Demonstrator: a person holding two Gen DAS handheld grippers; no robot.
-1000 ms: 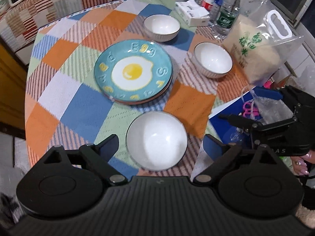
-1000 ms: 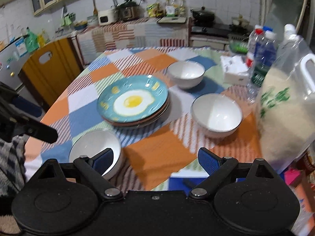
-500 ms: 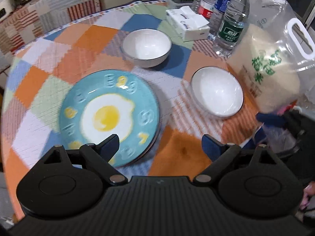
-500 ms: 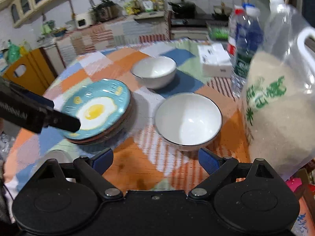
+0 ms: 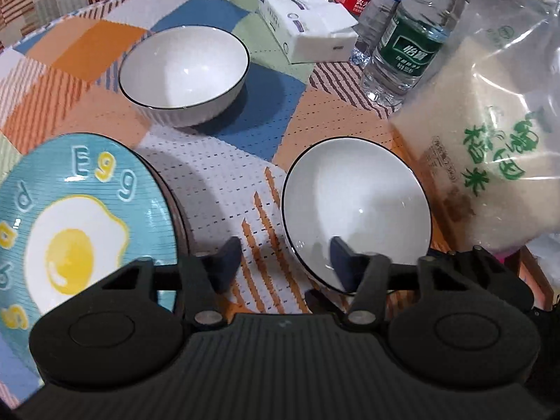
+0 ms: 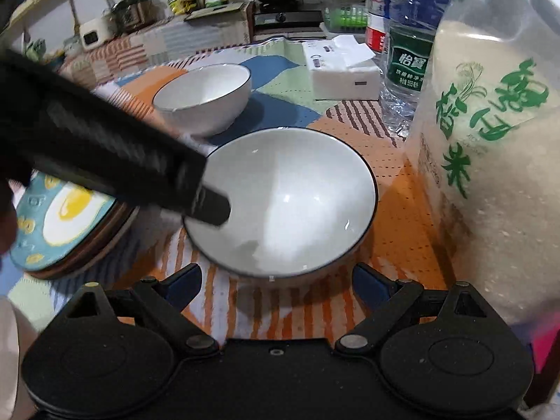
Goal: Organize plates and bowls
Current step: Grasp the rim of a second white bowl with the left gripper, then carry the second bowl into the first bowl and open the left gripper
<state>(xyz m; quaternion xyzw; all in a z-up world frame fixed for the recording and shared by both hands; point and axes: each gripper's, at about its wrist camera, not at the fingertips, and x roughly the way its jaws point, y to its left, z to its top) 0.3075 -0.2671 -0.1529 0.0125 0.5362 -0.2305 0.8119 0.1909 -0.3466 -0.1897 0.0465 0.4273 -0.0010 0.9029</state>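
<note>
Bowls: near bowl point(image 5: 357, 206) straddled at its rim by open left tongs point(image 5: 285, 262), ungripped | far bowl point(image 5: 183, 70) unstacked, upper left | plates point(image 5: 80, 224) stacked, lower left | right tongs point(image 6: 278, 285) open, empty

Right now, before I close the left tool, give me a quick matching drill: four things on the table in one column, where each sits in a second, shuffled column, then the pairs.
Things:
1. near bowl
2. far bowl
3. egg plate
4. tissue pack

Places:
A. top of a stack of plates, left side of the table
B. beside the rice bag, with one finger of the left tool over its rim
C. behind the far bowl, next to the water bottles
D. alone on a blue patch of the tablecloth, touched by nothing

Pairs: 1-B, 2-D, 3-A, 4-C
</note>
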